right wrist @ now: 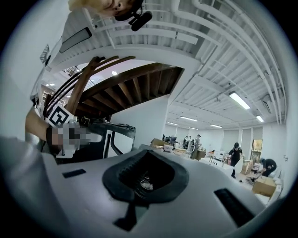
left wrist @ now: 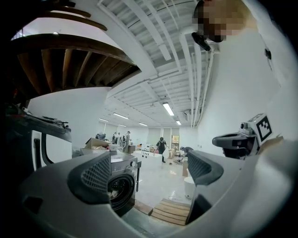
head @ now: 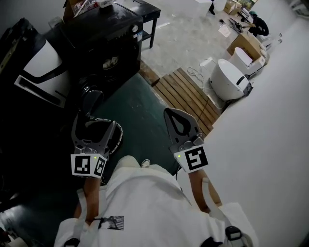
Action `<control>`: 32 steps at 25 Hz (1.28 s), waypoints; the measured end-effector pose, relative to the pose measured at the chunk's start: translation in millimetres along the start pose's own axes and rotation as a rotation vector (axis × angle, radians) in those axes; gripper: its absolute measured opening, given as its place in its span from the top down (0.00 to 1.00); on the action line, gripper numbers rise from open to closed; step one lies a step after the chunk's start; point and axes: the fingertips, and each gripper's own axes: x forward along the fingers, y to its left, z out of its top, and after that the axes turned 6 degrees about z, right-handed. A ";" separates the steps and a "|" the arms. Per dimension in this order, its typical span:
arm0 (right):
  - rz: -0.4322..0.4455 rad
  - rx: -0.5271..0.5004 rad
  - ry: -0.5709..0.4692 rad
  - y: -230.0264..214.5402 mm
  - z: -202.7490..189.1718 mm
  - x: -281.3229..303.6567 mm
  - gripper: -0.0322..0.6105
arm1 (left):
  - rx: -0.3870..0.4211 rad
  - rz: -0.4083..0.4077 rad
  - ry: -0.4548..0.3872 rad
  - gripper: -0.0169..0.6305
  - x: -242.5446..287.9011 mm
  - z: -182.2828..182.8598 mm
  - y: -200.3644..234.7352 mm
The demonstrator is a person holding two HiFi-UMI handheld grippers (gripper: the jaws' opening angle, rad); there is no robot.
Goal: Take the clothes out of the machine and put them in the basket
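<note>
The black washing machine [head: 104,36] stands at the top left, and light clothes [head: 110,61] show in its round drum opening. Its dark door [head: 91,98] hangs open below. My left gripper [head: 95,126] is open with nothing between its jaws, hovering over a dark round basket [head: 117,138] that it mostly hides. In the left gripper view the left gripper [left wrist: 149,172] frames the machine [left wrist: 122,183] ahead. My right gripper [head: 177,117] is shut and empty above the green floor, to the right of the basket. The right gripper [right wrist: 146,174] shows closed pads in its own view.
A wooden pallet [head: 188,99] lies right of the machine on the floor. Behind it are a white round appliance [head: 229,79] and a cardboard box [head: 246,43]. A black table [head: 147,12] stands beside the machine. A white wall [head: 270,144] runs along the right.
</note>
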 end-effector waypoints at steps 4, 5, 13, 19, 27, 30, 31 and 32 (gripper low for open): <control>-0.010 -0.011 0.001 -24.6 -12.6 6.2 0.93 | 0.007 -0.035 0.019 0.20 23.5 -13.1 -15.7; -0.008 -0.017 -0.001 -28.7 -14.2 10.5 0.93 | 0.007 -0.035 0.025 0.20 29.4 -16.8 -15.5; 0.074 -0.082 0.065 -70.9 -44.2 104.3 0.93 | -0.077 0.019 0.057 0.20 124.5 -65.8 23.2; 0.143 -0.082 0.116 -136.7 -68.0 238.8 0.93 | -0.111 0.093 0.069 0.20 245.5 -94.7 93.9; 0.248 -0.156 0.170 -204.1 -82.4 398.9 0.93 | -0.132 0.187 0.115 0.20 366.9 -113.7 182.7; 0.252 -0.151 0.163 -230.8 -88.3 418.1 0.93 | -0.120 0.198 0.131 0.20 382.1 -113.7 179.4; 0.252 -0.151 0.165 -241.3 -92.1 426.0 0.93 | -0.119 0.205 0.140 0.20 388.8 -115.7 180.8; 0.255 -0.150 0.167 -252.2 -97.6 436.6 0.93 | -0.120 0.213 0.150 0.20 398.3 -118.8 184.1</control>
